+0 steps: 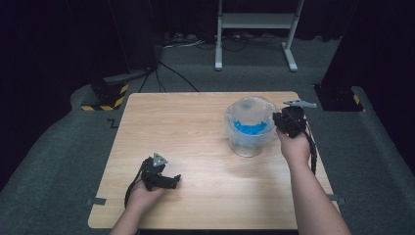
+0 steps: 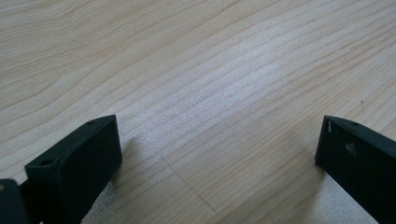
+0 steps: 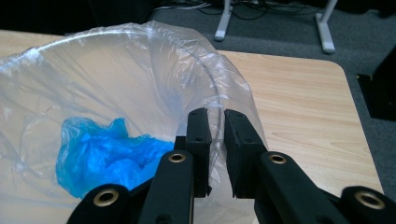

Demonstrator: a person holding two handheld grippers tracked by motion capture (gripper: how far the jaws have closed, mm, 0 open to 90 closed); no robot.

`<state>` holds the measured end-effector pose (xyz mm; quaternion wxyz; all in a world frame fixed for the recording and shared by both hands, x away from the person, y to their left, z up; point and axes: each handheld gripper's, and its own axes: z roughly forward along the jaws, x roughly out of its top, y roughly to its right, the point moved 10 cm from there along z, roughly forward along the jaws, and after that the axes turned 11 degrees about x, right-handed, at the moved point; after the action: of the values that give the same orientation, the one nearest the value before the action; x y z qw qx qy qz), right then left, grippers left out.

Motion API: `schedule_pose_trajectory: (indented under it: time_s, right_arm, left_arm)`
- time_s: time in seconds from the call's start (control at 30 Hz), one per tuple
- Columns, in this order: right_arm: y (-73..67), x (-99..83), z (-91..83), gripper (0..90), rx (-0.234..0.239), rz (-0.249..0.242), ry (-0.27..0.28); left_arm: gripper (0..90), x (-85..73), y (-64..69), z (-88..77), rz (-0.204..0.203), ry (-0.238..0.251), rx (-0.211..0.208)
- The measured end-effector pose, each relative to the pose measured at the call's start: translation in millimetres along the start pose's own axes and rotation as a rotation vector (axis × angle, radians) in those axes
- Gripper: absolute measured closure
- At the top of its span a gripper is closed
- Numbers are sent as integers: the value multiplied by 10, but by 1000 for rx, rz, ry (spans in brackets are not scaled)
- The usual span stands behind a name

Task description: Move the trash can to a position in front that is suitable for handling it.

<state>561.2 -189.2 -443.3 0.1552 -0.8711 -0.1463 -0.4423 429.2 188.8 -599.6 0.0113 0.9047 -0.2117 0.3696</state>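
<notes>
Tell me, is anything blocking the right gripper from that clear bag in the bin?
Nothing visible. The right gripper is already at the bin rim, one jaw inside and one outside, with the bag edge and rim between them. The blue wad lies lower inside, clear of the jaws.

The clear bin (image 3: 140, 60) runs off the left and bottom edges of the right gripper view, so its base is out of sight there. The blue bag (image 3: 107, 154) inside is partly covered by the right gripper (image 3: 215, 154), whose body is cut by the bottom edge. Whether the jaws actually pinch the plastic liner (image 3: 233, 93) over the rim is hard to tell. In the left gripper view, both jaws of the left gripper (image 2: 219, 154) are cropped at the bottom corners. From the high view, the person's forearms leave at the bottom edge.
</notes>
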Motion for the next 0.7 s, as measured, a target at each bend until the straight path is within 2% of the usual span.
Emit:
schedule_pose_trajectory:
  time_s: [0.07,0.1,0.2,0.23,0.27,0.33,0.57,0.6,0.63,0.67,0.7]
  right_arm:
    - [-19,-4,-4,808,1,-9,-1]
    - [-83,-19,-16,808,7,-39,-1]
    - [-146,-40,-30,806,13,-55,0]
    - [-229,-67,-44,799,43,-64,10]
    - [-229,-67,-44,799,43,-64,10]
    - [-329,-108,-67,787,79,-63,20]
    - [-738,-303,-230,756,154,-99,61]
    - [-738,-303,-230,756,154,-99,61]
    - [-831,-360,-276,743,165,-106,70]
    - [-831,-360,-276,743,165,-106,70]
    - [-929,-411,-321,733,175,-110,82]
  left_arm:
    - [6,0,0,0,0,0,0]
    - [6,-1,1,0,-2,1,0]
    - [6,-1,1,0,-2,1,0]
    - [6,-1,1,-1,-2,1,0]
    - [6,-1,1,-1,-2,1,0]
    - [6,-1,1,-1,-2,1,0]
    - [6,-3,2,-2,-4,1,0]
    - [6,-3,2,-2,-4,1,0]
    - [6,-1,5,-1,-8,4,0]
    - [6,-1,5,-1,-8,4,0]
    - [6,-1,5,-1,-8,4,0]
